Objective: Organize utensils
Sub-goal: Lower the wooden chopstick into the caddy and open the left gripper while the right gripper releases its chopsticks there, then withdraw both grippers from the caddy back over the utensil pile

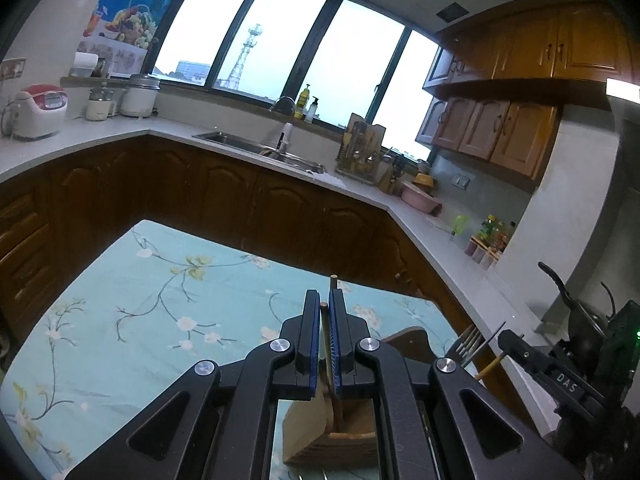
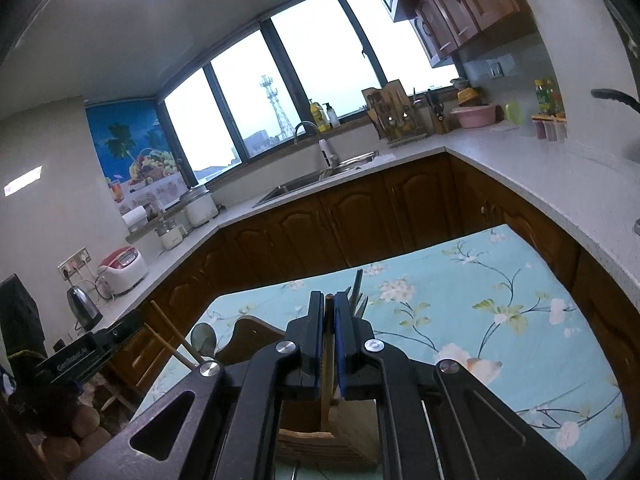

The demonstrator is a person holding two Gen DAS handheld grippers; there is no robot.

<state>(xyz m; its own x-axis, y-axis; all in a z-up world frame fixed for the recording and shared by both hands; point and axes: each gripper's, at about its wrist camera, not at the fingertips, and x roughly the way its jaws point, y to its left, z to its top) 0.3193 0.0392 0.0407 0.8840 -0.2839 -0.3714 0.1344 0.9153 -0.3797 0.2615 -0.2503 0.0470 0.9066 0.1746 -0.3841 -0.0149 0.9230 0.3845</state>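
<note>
My left gripper [image 1: 326,304] is shut on two wooden chopsticks [image 1: 328,332] whose lower ends stand in a wooden utensil holder [image 1: 320,432] below the jaws. My right gripper [image 2: 329,306] is shut on a wooden chopstick [image 2: 329,344] that also stands in the wooden holder [image 2: 304,446]. Metal forks [image 1: 466,342] stick up from the holder at the right in the left wrist view; they show as dark tines [image 2: 358,296] just right of my right fingers. The right gripper's body [image 1: 560,380] shows at the lower right in the left view, the left gripper's body [image 2: 80,356] at the lower left in the right view.
The holder stands on a table with a light blue floral cloth [image 1: 160,300]. Dark wooden cabinets and a pale counter [image 1: 100,136] with a sink [image 1: 260,148], rice cooker [image 1: 40,112] and knife rack [image 1: 360,148] ring the table. A spoon [image 2: 204,338] and chopsticks [image 2: 172,336] lean at the left.
</note>
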